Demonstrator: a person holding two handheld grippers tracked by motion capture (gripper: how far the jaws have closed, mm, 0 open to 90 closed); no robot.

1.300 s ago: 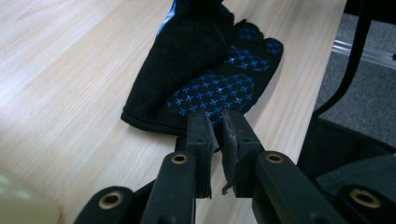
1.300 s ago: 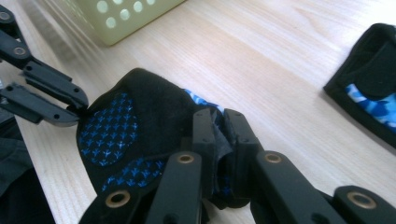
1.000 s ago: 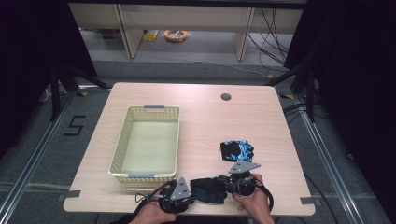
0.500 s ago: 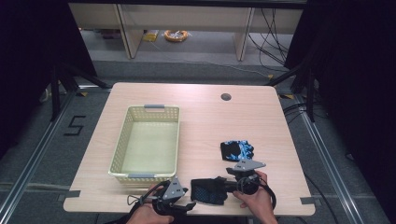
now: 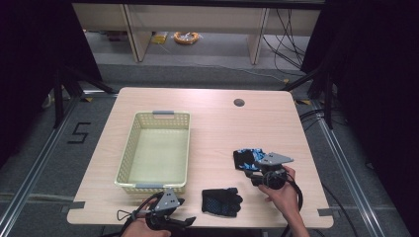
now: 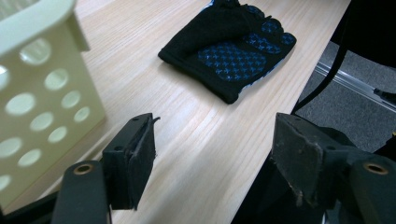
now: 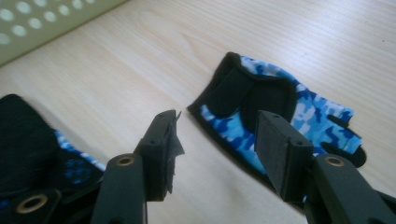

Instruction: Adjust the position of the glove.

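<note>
- Table: pale wood, with a cream perforated basket on its left half, empty as far as the high view shows.
- Two fingerless gloves on the near right part of the table, apart from each other. The black glove with blue star print lies at the front edge; the blue camouflage glove lies further back, at about 1 o'clock from it.
- Left gripper: at the table's front edge, jaws spread wide, nothing between them. In the left gripper view the black glove sits ahead at about 12 to 1 o'clock, well apart from the jaw tips, with the basket wall at 9 to 10 o'clock.
- Right gripper: jaws spread, empty. In the right gripper view the camouflage glove lies just past the tips at about 1 o'clock; the right-hand jaw overlaps its near edge, contact cannot be told.
- Camouflage glove's long axis runs roughly from 10 to 4 o'clock in the right gripper view, cuff end towards the jaws, finger stubs away.
- Judgement: the right gripper is much the nearer to a glove. A short advance with a slight turn to straddle the cuff edge looks like what the next pinch calls for.
</note>
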